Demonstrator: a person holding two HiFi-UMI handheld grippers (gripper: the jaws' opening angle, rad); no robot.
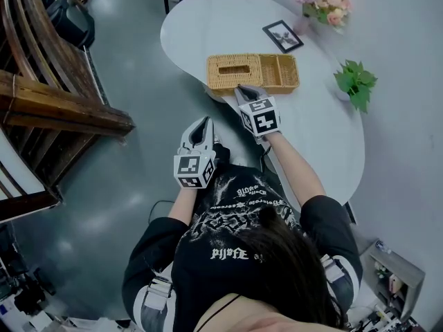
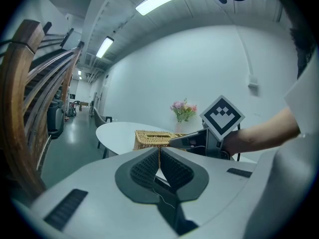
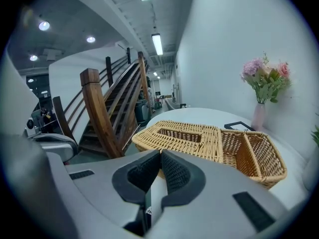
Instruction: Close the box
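A woven wicker box (image 1: 252, 72) stands on the white table (image 1: 208, 26) near its front edge. Its left half is covered by a flat lid with a slot, and its right half shows open compartments (image 3: 254, 151). My right gripper (image 1: 242, 88) is shut and empty, its tips just in front of the box's near side (image 3: 199, 138). My left gripper (image 1: 204, 121) is lower left of it, off the table over the floor, shut with nothing between the pads (image 2: 159, 151). In the left gripper view, the right gripper (image 2: 199, 139) reaches in front of the box (image 2: 152, 138).
On the table behind the box are a black picture frame (image 1: 282, 35), a vase of pink flowers (image 1: 322, 2) and a green plant (image 1: 356, 81). A wooden staircase (image 1: 41, 81) rises at the left over the grey floor.
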